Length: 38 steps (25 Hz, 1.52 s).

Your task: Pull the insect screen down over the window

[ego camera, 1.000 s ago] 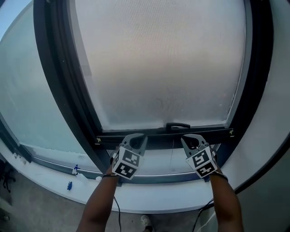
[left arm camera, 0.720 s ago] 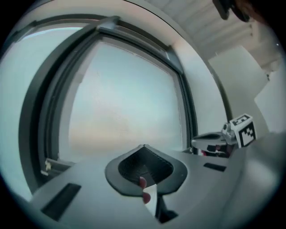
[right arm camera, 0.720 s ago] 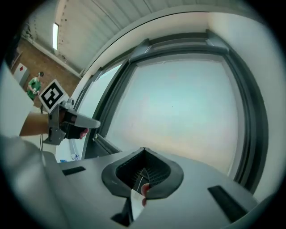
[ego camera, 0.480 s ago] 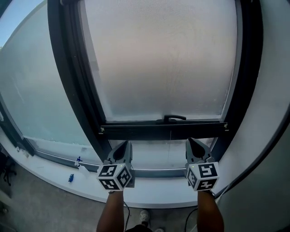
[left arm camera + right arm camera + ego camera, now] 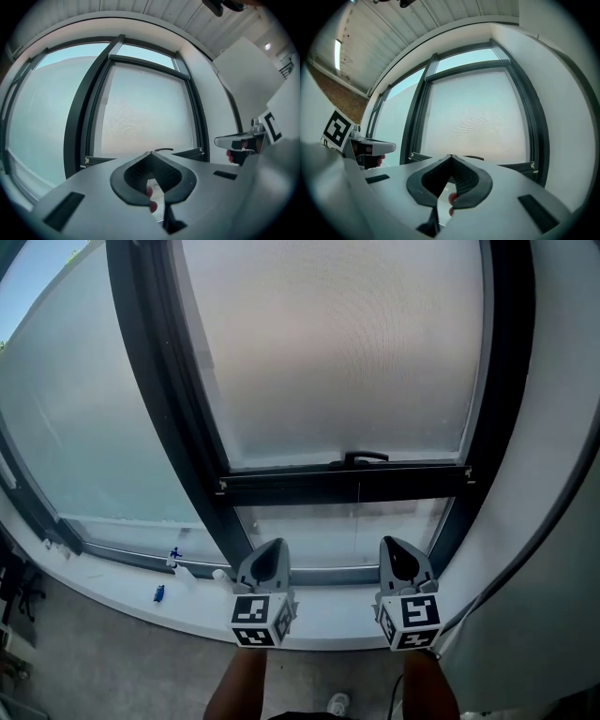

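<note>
Mesh screen (image 5: 337, 352) is hanging short of the sill (image 5: 328, 613). I am holding my left hand-held gripper (image 5: 270, 547) and right hand-held gripper (image 5: 394, 544) clenched, empty; gripping its handle (image 5: 366, 458) seems next.

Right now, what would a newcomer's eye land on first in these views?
The pale insect screen fills most of the dark-framed window. Its bottom bar and small handle stop short of the sill, with a strip of bare glass beneath. Below that, the left gripper and right gripper sit side by side, both shut and empty, clear of the bar.
</note>
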{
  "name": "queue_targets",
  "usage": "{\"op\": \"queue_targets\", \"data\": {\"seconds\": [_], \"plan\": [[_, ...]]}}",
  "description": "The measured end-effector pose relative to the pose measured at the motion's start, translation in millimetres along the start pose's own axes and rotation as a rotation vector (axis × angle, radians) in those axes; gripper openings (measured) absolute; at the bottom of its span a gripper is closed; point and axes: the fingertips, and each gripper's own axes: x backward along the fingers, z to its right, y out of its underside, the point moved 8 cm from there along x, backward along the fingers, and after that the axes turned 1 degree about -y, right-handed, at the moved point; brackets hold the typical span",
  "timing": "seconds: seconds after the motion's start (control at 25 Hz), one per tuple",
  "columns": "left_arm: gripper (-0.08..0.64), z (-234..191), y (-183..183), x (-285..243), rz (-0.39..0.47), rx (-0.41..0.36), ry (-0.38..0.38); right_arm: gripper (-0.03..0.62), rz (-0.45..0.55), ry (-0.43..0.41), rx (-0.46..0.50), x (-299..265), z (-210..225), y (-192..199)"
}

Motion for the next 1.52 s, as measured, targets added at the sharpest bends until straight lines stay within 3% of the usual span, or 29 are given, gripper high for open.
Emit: {"op": "queue_targets", "data": {"seconds": [0.32,0.8,1.12,1.52], "plan": [[0.002,-1,6,51,-0.028,0.008,0.025,0.003,-0.024,0.024,-0.014,46,-39,4],[0.002,12,26,130,-0.066,0.0,0.05,0.003,-0.052,0.072,0.039,119,-88,11],[0.002,31,30,157,-0.063,-0.018,0.079,0.004,-0.049,0.107,0.042,156,-98,13],[0.002,75,27,178,-0.066,-0.077,0.09,0.003,-0.017,0.09,0.031,183,-93,17]]}}
